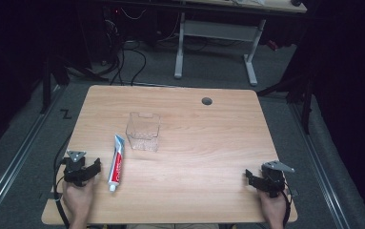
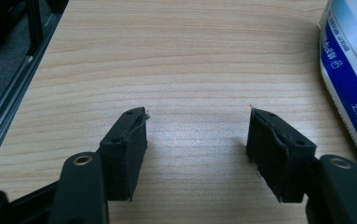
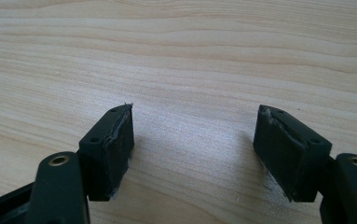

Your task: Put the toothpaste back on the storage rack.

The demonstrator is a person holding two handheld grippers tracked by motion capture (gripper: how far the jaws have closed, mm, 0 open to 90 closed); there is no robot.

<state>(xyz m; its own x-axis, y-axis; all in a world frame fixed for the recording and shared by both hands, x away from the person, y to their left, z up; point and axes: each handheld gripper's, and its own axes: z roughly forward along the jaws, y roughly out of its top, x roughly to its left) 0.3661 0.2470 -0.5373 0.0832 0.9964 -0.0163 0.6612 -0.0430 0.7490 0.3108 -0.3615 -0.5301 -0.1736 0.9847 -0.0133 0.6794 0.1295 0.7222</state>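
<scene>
Left gripper (image 1: 96, 168) rests low at the near left, held in the left hand (image 1: 77, 193), forearm entering from the bottom edge. Jaws spread wide apart with nothing between them, pointing right and slightly forward; its own view (image 2: 198, 128) confirms the gap. Right gripper (image 1: 248, 175) sits at the near right, held in the right hand (image 1: 274, 204). Jaws likewise spread wide and bare (image 3: 193, 126), pointing left.
</scene>
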